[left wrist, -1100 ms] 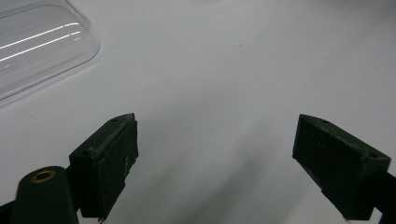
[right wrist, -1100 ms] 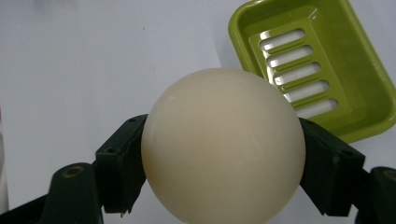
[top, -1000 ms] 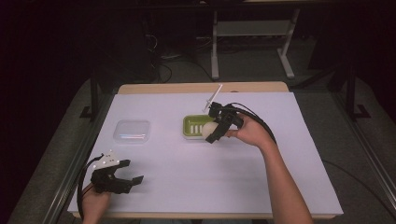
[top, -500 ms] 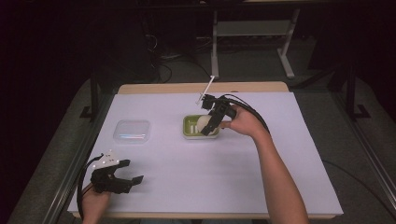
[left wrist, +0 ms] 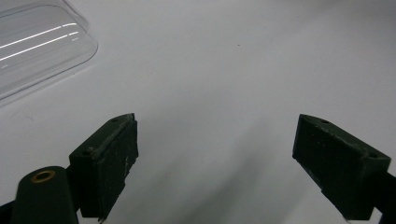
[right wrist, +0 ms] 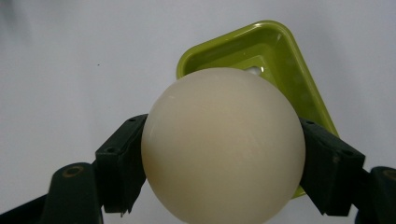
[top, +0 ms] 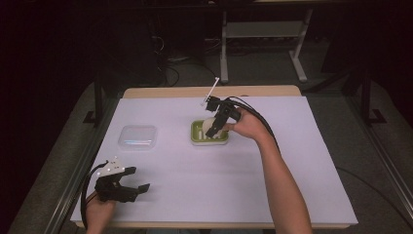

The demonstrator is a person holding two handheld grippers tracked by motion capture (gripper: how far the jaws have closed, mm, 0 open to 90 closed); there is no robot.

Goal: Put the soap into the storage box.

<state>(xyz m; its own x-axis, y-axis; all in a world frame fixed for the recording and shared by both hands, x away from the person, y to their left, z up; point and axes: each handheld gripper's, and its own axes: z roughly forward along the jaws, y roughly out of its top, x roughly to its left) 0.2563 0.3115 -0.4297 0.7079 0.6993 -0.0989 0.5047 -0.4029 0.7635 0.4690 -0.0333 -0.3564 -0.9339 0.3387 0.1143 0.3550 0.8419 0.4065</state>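
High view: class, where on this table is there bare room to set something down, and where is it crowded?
Free: the wide stretch right of the green tray, out to the table edge, and the middle strip between the clear lid and the tray. Also the near centre, right of the open left gripper. Crowded: around the tray, where the right gripper holds a cream ball above it.

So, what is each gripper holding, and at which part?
The right gripper clamps the cream ball at its two opposite sides. The left gripper is open and holds nothing.
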